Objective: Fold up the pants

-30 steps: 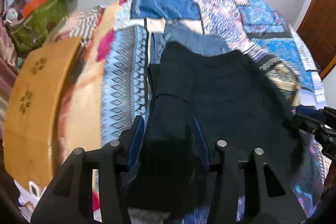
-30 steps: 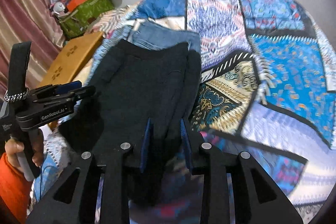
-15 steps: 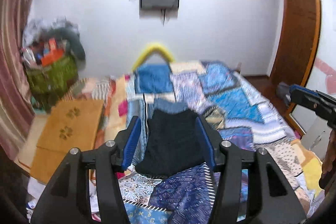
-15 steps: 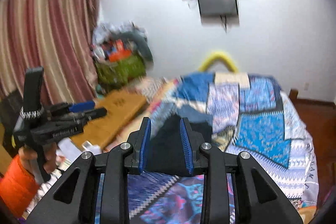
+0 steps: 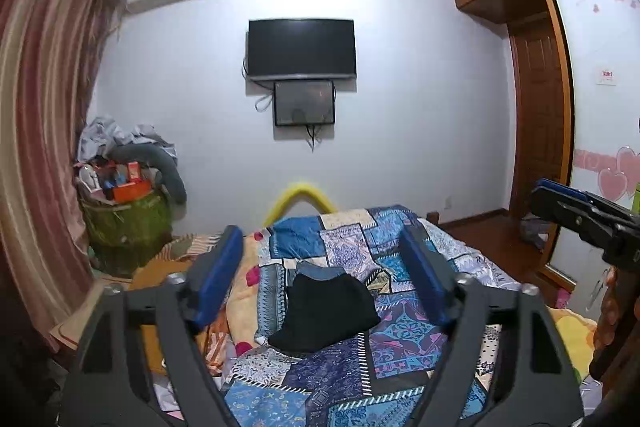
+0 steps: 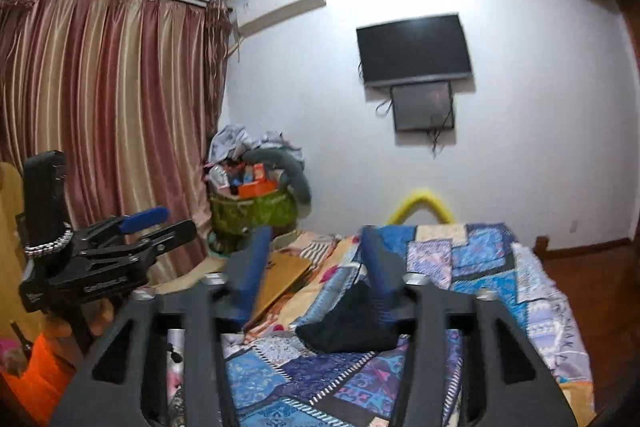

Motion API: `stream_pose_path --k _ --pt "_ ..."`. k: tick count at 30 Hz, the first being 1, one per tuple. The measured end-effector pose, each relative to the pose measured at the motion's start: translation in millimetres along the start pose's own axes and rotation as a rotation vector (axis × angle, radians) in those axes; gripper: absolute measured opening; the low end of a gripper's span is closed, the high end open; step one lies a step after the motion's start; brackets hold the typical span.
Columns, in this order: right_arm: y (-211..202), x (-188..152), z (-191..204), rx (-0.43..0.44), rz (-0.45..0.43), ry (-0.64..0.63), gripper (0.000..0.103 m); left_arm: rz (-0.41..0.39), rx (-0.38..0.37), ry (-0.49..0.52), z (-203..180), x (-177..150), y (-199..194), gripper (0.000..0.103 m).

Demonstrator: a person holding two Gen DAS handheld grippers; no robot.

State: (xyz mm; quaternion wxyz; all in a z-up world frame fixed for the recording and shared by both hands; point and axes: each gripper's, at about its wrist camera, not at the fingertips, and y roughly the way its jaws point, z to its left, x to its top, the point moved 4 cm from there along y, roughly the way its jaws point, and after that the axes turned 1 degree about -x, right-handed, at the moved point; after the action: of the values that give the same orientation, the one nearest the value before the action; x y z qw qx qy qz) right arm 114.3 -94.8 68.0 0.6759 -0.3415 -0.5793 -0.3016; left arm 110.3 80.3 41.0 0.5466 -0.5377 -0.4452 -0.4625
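The black pants (image 5: 326, 313) lie folded in a compact bundle on the patchwork bedspread (image 5: 384, 359), partly on top of folded blue jeans (image 5: 320, 270). My left gripper (image 5: 324, 283) is open and empty, held well back from and above the bed. My right gripper (image 6: 316, 267) is open and empty too, also far back; the black pants (image 6: 348, 333) show past its right finger. Each gripper shows at the edge of the other's view: the right one (image 5: 580, 211) and the left one (image 6: 144, 231).
A wooden board (image 6: 282, 277) lies at the bed's left side. A green basket of clutter (image 5: 124, 219) stands in the left corner by the curtain (image 6: 100, 115). A TV (image 5: 301, 49) hangs on the far wall. A wardrobe and door (image 5: 540, 131) are at right.
Both grippers let go of the black pants, opened and pulled back and up from the bed. The view went from close over the pants to the whole room.
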Motion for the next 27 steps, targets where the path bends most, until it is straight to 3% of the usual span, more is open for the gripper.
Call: stream_pose_path --k 6,9,27 --pt "-11.0 -6.3 2.9 -0.06 -0.041 -0.008 0.103 0.004 -0.02 -0.068 -0.7 -9.1 -22.0 0.091" --pt "-13.6 -7.4 2.8 -0.078 -0.036 -0.006 0.103 -0.008 -0.013 -0.066 -3.2 -10.6 -29.8 0.099" --pt "-26.2 -22.6 1.7 -0.095 0.003 0.011 0.103 0.011 -0.031 -0.079 -12.6 -21.8 -30.9 0.103"
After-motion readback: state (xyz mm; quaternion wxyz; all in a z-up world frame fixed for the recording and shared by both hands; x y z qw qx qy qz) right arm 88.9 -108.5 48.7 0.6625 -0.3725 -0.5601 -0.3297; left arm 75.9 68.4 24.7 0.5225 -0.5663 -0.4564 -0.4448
